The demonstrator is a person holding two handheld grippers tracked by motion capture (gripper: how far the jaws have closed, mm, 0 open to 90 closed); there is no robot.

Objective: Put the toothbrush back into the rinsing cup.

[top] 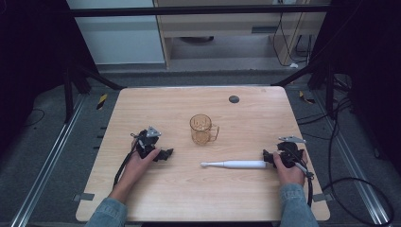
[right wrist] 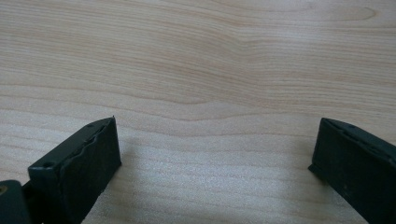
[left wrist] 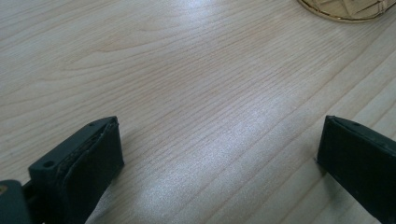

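A clear amber mug (top: 203,128) stands upright near the table's middle, its handle turned to the right. Its base edge (left wrist: 345,9) shows at the top right of the left gripper view. A white electric toothbrush (top: 234,164) lies flat in front of the mug, brush head pointing left. My left gripper (top: 165,153) rests low on the wood left of the mug, open (left wrist: 219,126), with bare wood between its jaws. My right gripper (top: 267,157) sits at the handle end of the toothbrush, open (right wrist: 218,123), with just wood grain between its jaws.
A small dark round disc (top: 233,99) lies on the wooden table (top: 156,198) near its far edge. Black frame poles (top: 71,90) flank the table's back corners. Cables (top: 350,184) trail over the floor on the right.
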